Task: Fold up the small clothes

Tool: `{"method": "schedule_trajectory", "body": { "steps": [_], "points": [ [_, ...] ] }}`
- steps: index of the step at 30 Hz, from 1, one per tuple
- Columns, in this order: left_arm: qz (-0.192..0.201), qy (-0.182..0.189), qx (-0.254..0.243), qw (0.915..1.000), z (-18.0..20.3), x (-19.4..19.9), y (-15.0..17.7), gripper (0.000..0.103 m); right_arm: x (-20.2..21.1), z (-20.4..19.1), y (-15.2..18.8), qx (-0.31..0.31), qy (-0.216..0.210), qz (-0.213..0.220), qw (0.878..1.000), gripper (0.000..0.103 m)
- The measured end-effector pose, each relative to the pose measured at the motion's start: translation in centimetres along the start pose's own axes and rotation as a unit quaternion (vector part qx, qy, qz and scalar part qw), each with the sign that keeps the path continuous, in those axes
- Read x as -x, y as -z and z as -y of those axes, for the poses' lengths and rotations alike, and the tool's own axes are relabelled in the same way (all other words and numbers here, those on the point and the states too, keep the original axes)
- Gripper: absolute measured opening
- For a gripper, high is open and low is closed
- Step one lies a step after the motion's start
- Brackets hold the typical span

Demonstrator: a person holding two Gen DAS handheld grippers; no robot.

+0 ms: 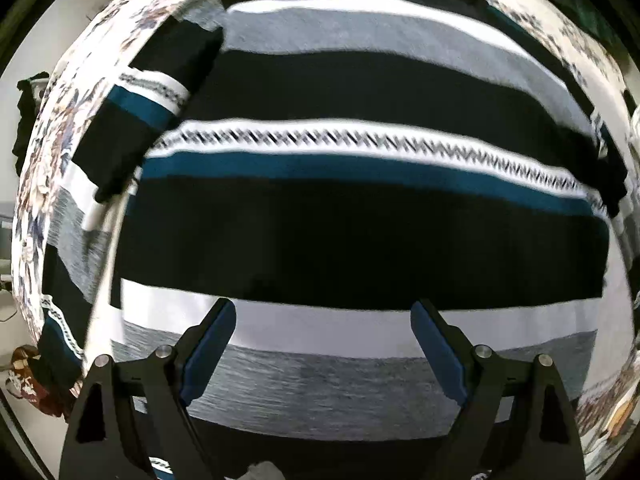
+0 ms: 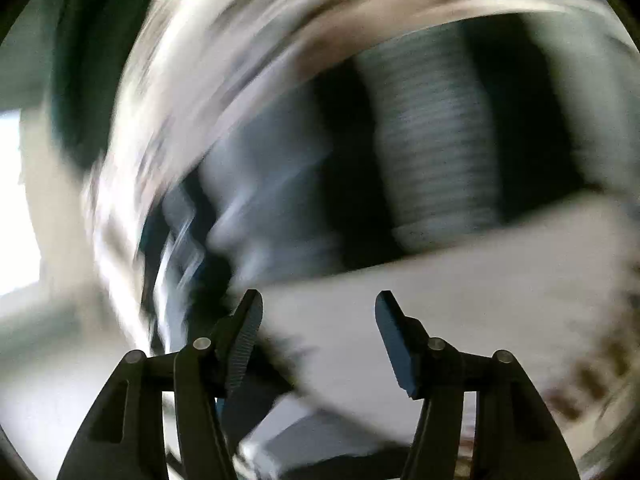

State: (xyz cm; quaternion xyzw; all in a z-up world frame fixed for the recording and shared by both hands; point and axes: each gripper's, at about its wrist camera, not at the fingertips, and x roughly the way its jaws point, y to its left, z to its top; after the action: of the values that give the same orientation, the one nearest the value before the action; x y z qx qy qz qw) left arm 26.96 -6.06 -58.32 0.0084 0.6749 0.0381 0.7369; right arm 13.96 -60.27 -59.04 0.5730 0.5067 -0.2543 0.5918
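A striped sweater [image 1: 360, 216] in black, white, grey and teal lies flat and fills the left wrist view. One sleeve [image 1: 148, 112] is folded in over its upper left. My left gripper [image 1: 322, 312] is open and empty above the sweater's white and grey bands. The right wrist view is heavily blurred; it shows dark and grey striped cloth [image 2: 432, 152]. My right gripper [image 2: 318, 304] is open and empty over a pale surface near the cloth's edge.
The sweater lies on a floral-patterned cloth [image 1: 52, 152] that covers the surface. Dark items [image 1: 24, 120] hang at the far left beyond the edge. A red patterned item [image 1: 28, 380] sits at the lower left.
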Motion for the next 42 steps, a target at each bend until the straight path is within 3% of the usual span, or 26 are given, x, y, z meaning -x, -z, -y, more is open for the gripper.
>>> {"method": "schedule_trajectory", "body": {
  "steps": [3, 5, 8, 10, 11, 12, 13, 20, 24, 28, 32, 37, 40, 42],
  "points": [
    [-0.009, 0.003, 0.007, 0.9999, 0.7, -1.8, 0.7, 0.089, 2.9, 7.4, -3.2, -0.093, 0.008, 0.06, 0.994, 0.067],
    [-0.019, 0.003, 0.017, 0.9997, 0.8, -3.2, 0.9, 0.09, 2.2, 10.2, -5.1, -0.122, -0.012, 0.06, 0.991, 0.067],
    [-0.018, 0.0, 0.026, 0.9995, 0.8, -4.4, 0.9, 0.101, 0.6, 11.0, -6.5, -0.14, -0.045, 0.054, 0.988, 0.069],
    [-0.02, -0.004, 0.029, 0.9994, 0.9, -5.0, 0.7, 0.103, 0.7, 9.8, -6.7, -0.126, -0.051, 0.072, 0.988, 0.068],
    [-0.022, -0.005, 0.03, 0.9993, 1.0, -5.3, 0.7, 0.103, 0.9, 9.0, -6.8, -0.108, -0.057, 0.08, 0.989, 0.055],
    [-0.022, -0.006, 0.031, 0.9992, 1.1, -5.4, 0.7, 0.103, 1.2, 8.1, -7.1, -0.088, -0.061, 0.08, 0.991, 0.014],
    [-0.022, -0.006, 0.034, 0.9992, 1.1, -5.6, 0.7, 0.103, 1.5, 7.3, -7.3, -0.076, -0.071, 0.08, 0.991, 0.008],
    [-0.019, -0.005, 0.04, 0.999, 0.6, -6.1, 0.5, 0.103, 6.4, 3.9, -10.7, -0.02, -0.1, 0.139, 0.985, 0.007],
    [-0.031, -0.006, 0.041, 0.9987, 1.3, -6.0, 0.2, 0.103, 6.8, 4.5, -13.2, 0.004, -0.113, 0.119, 0.986, 0.007],
    [-0.046, -0.001, 0.047, 0.9978, 1.1, -6.1, -0.6, 0.103, 7.8, 2.4, -11.9, 0.039, -0.137, 0.106, 0.984, 0.007],
    [-0.023, 0.015, 0.069, 0.9972, 0.3, -4.4, -1.0, 0.103, 9.1, -2.2, -9.5, 0.061, -0.174, 0.109, 0.977, 0.007],
    [0.017, 0.025, 0.112, 0.9933, -2.4, -1.7, -1.8, 0.103, 9.2, -14.8, -4.6, 0.175, -0.191, 0.093, 0.961, 0.007],
    [0.047, 0.023, 0.133, 0.9897, -4.9, 0.2, -2.4, 0.103, 6.6, -24.9, 0.7, 0.282, -0.179, 0.06, 0.94, 0.007],
    [0.064, 0.013, 0.142, 0.9877, -7.1, 1.1, -2.6, 0.103, 3.5, -31.8, 5.7, 0.361, -0.161, 0.033, 0.918, 0.007]
  ]
}}
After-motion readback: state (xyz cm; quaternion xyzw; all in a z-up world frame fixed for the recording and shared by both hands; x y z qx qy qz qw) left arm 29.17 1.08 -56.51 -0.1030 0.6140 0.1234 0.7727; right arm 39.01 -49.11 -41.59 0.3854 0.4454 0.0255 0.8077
